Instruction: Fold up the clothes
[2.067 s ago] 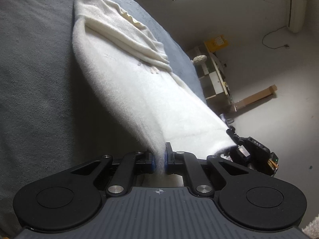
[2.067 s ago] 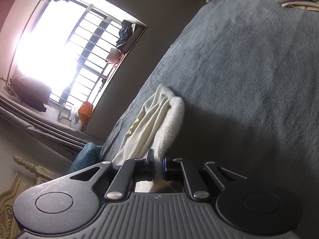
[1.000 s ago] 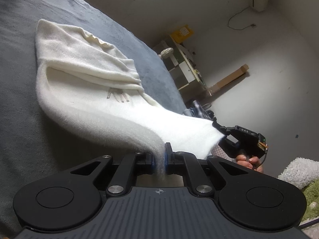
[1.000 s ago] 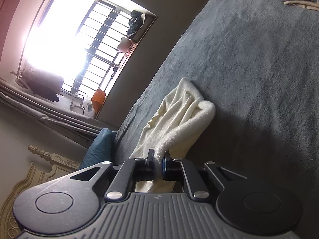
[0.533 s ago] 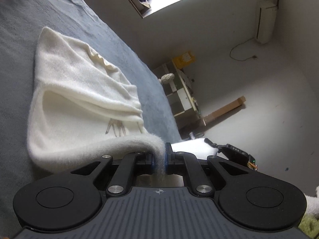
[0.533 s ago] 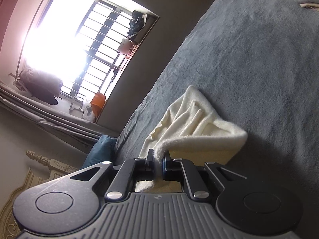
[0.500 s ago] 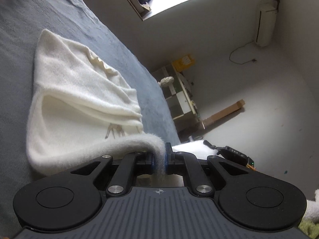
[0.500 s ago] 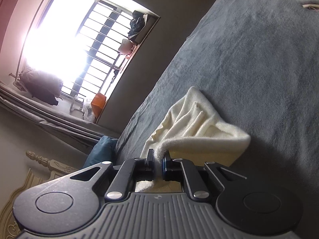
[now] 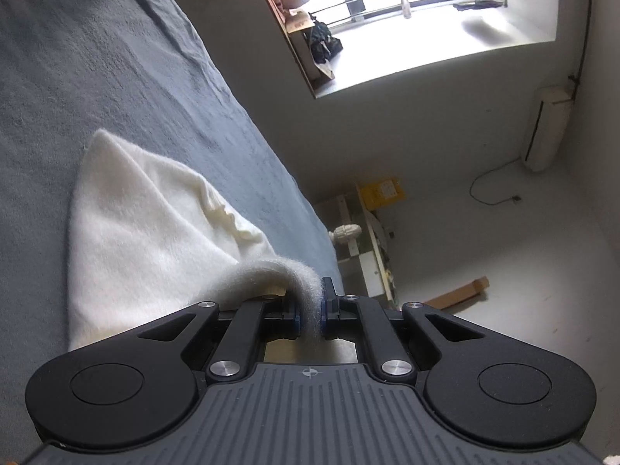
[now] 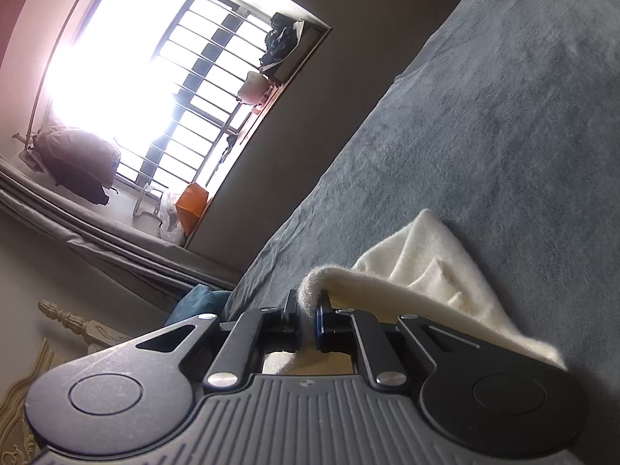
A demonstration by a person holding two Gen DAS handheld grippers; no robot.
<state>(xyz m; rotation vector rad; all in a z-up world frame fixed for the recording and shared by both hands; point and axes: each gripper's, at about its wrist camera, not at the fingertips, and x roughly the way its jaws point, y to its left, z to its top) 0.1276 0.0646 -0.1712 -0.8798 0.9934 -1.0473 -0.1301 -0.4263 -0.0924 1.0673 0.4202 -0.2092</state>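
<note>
We are in the middle of a fold: the fluffy cream-white knit garment [image 9: 155, 248] lies on the grey-blue plush bedspread [image 9: 97, 77], and we have its near edge lifted and doubled over the rest. Our left gripper [image 9: 310, 316] is clenched on a thick roll of that fleece, which arches up out of the jaws and bends to the left onto the lying layer. Our right gripper [image 10: 308, 323] likewise pinches the other corner of the same edge, the cloth curling over its fingers and trailing off to the right. The far tip of the garment rests flat on the bedspread, well short of the barred window [image 10: 162, 77]. Next, we judge, we must lay this held edge level on the far portion, corners matched, then let go with both hands together.
</note>
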